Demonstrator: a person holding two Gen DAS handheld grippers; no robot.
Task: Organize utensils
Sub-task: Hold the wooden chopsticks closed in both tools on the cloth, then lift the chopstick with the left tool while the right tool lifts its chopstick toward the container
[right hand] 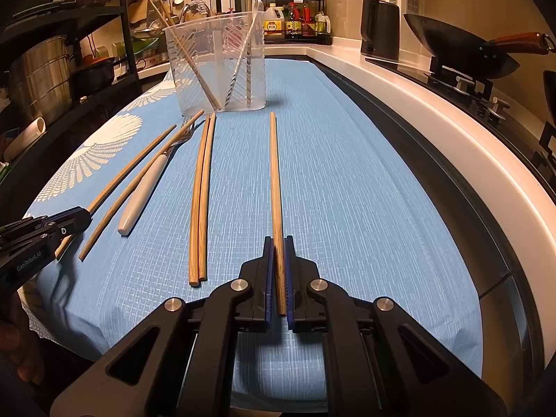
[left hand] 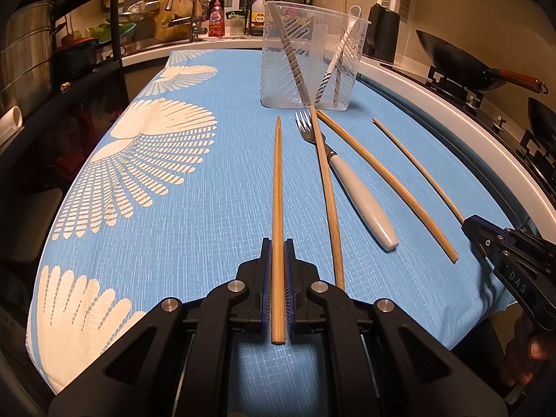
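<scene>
My left gripper (left hand: 277,243) is shut on a wooden chopstick (left hand: 277,191) that points toward the clear plastic utensil holder (left hand: 312,55). My right gripper (right hand: 278,241) is shut on another wooden chopstick (right hand: 274,180). A white-handled fork (left hand: 361,201) lies on the blue cloth with a chopstick (left hand: 325,187) across its neck. A pair of chopsticks (right hand: 199,201) lies between the fork and my right gripper. The holder (right hand: 215,62) has chopsticks and a white utensil inside. My right gripper also shows at the right of the left wrist view (left hand: 472,232).
The blue patterned cloth (left hand: 173,208) covers the counter. A wok (right hand: 458,48) and a black kettle (right hand: 378,27) stand at the right. Shelves with pots (left hand: 27,59) are at the left. Bottles (right hand: 292,21) line the back.
</scene>
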